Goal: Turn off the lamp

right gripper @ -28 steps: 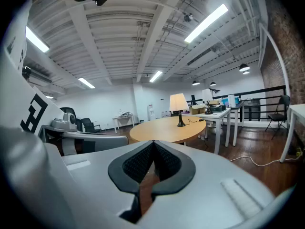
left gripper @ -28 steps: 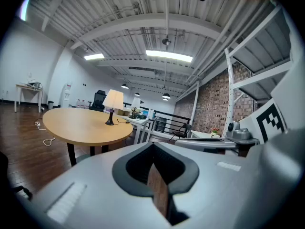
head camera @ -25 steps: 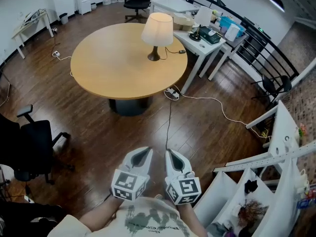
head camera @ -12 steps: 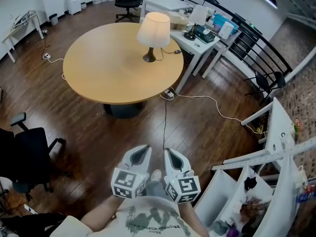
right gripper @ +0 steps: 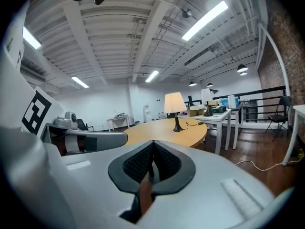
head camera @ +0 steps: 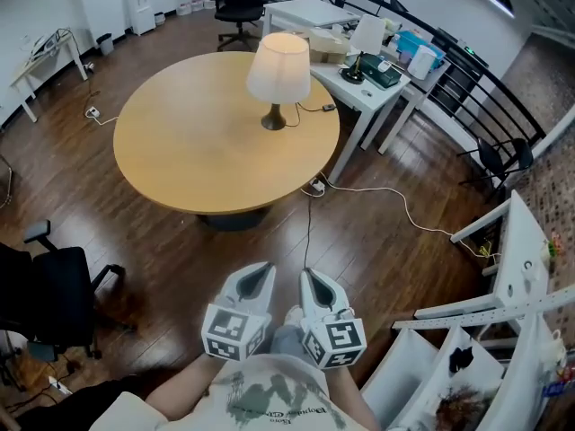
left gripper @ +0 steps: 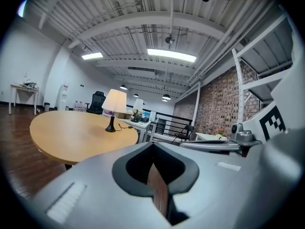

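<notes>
Wooden floor (head camera: 368,241) between round table (head camera: 189,151) edge and clenched left gripper (head camera: 262,273), clenched right gripper (head camera: 311,277).

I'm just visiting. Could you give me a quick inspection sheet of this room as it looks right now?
Surface: round wooden table, bare except for the lamp.
Job's things: lamp, upright near the table's far edge, shade appears lit.
Clutter: boxes crowd the white desk behind.
Tools: left tool and right tool shut, empty, far from the lamp.
Cables: lamp cord on the table; white cable across the floor.
Surroundings: wood floor, black chair, railing.
</notes>
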{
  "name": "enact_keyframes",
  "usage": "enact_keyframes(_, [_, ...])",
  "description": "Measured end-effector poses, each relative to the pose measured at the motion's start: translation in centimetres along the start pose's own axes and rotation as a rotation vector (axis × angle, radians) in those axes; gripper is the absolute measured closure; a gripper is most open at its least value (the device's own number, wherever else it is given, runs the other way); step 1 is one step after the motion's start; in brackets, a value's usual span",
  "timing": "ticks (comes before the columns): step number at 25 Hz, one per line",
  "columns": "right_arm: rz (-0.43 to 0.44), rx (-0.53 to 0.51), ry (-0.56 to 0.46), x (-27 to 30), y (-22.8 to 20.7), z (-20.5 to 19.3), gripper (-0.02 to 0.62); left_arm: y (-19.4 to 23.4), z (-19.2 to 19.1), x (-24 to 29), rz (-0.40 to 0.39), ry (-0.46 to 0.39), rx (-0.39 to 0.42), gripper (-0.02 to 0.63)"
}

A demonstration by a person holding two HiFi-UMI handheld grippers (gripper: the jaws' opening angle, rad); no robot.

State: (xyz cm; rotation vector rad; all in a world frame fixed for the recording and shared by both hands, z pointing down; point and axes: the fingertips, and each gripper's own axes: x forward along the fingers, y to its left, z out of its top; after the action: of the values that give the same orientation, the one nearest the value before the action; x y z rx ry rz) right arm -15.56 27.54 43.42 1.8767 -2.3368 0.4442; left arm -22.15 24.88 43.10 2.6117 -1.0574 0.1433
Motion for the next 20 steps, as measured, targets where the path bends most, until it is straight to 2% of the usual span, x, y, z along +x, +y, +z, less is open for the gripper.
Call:
enact_keyframes(7, [0.046, -0.010, -0.016, 4.6, -6.9, 3.4, 0.595, -0.4, 3.1, 8.4, 0.037, -0.006, 0.021, 0.606])
enact_keyframes(13, [0.055, 0.001, -0.046, 6.8, -13.4, 5.9, 0.595, -2.6, 4.0, 15.6, 0.024, 0.011, 0.062, 0.606])
enact_keyframes(20, [0.064, 0.020, -0.055, 8.0, -19.0, 7.1, 0.595, -5.1, 5.2, 21.7, 0.014, 0.017, 0.102, 0.606])
